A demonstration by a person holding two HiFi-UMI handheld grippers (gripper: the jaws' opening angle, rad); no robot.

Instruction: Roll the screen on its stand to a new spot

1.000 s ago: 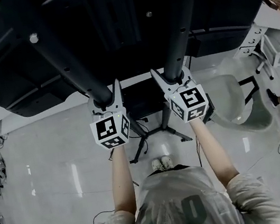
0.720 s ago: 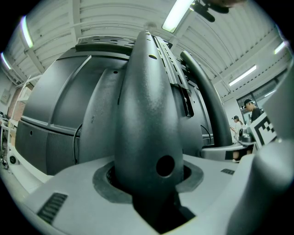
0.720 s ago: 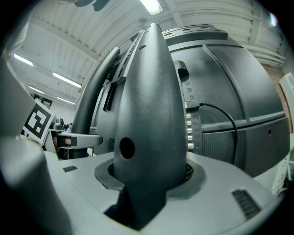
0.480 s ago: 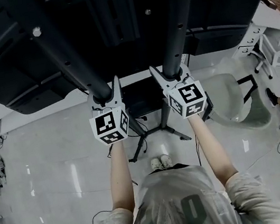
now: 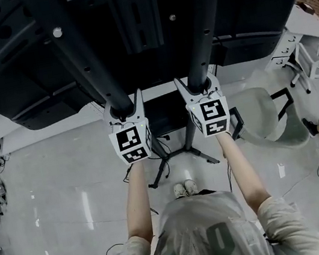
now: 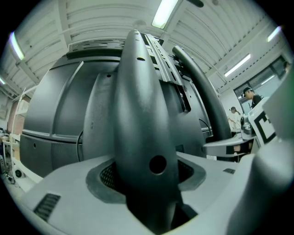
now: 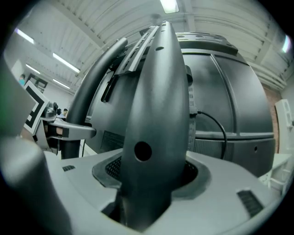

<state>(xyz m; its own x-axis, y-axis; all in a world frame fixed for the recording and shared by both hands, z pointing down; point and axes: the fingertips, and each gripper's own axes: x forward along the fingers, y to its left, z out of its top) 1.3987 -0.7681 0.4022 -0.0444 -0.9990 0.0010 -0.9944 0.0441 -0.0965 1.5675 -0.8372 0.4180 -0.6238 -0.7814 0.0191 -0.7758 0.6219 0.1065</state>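
One large dark screen (image 5: 14, 64), back towards the person, fills the top of the head view. It is mounted on its stand (image 5: 103, 88) over a glossy pale floor (image 5: 66, 189). The stand's base legs (image 5: 179, 151) sit just ahead of the person's shoes (image 5: 184, 186). The left gripper (image 5: 123, 103) straddles the left upright (image 5: 84, 64), and the right gripper (image 5: 196, 84) straddles the right upright (image 5: 200, 37). Both jaw pairs have just been opening: each post is between the pads, grip released, nothing clamped.
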